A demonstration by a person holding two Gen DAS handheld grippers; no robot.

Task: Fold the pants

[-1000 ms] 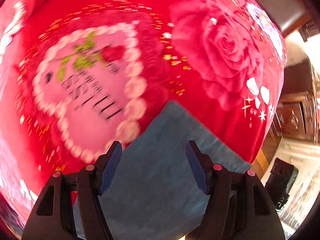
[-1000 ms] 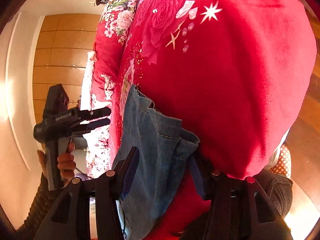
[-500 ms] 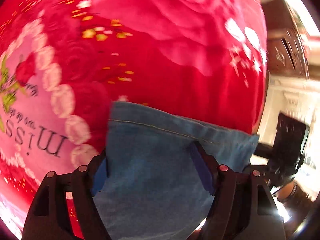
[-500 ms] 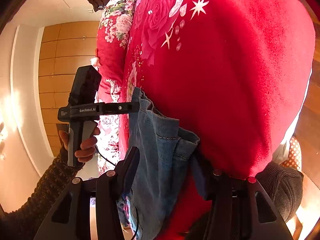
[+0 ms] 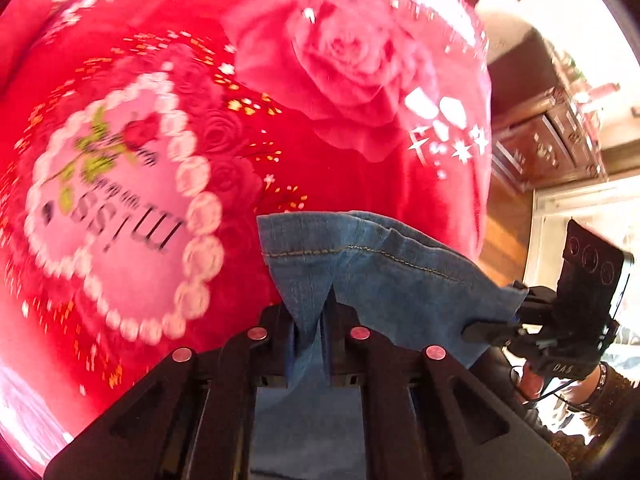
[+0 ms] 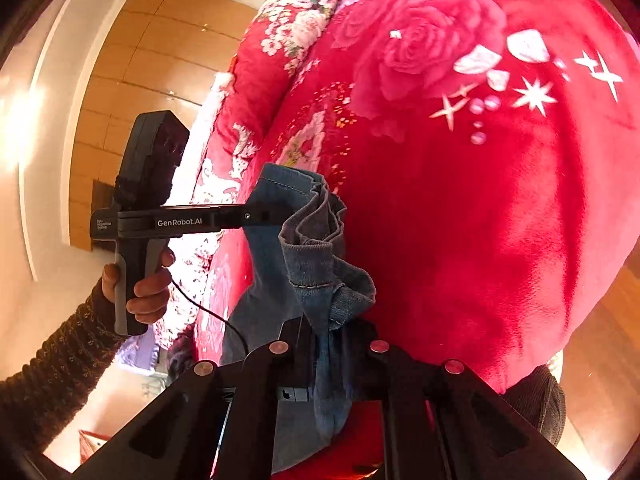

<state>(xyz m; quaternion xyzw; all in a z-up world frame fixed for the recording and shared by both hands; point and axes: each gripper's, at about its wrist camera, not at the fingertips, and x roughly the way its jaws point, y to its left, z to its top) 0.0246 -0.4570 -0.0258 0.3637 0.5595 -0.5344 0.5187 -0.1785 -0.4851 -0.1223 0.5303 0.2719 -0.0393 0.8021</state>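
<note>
A pair of blue denim pants [image 5: 384, 276] is gripped at two spots along one stitched edge and held over a bed spread with a red blanket [image 5: 328, 148]. In the left wrist view the hem runs across the middle, its orange stitching plain, with the cloth bunched into a fold that drops between the left tongs [image 5: 310, 320]; these are pressed together, pinching the denim. At the far right corner of the same edge the right tongs [image 5: 516, 314] pinch the cloth as well, held by a hand [image 5: 534, 380] that is partly hidden behind the black tool.

In the right wrist view the denim [image 6: 320, 264] gathers in thick pleats and falls down between the right tongs [image 6: 326, 344], which are pressed together on it. The left tongs [image 6: 276, 214], on a black tool, reach in level from the left and grip the top of the pants; a hand [image 6: 140, 284] in a dark knitted sleeve [image 6: 52, 364] holds the tool's handle, and a thin black cable [image 6: 216, 320] trails from it.

The blanket carries large printed roses [image 5: 344, 56], white stars and a pink heart [image 5: 116, 204] ringed with white beads. A flowered pillow or quilt [image 6: 296, 28] lies at the far end of the bed. Beyond are wood wall panels [image 6: 124, 80] and a dark wooden cabinet [image 5: 548, 140].
</note>
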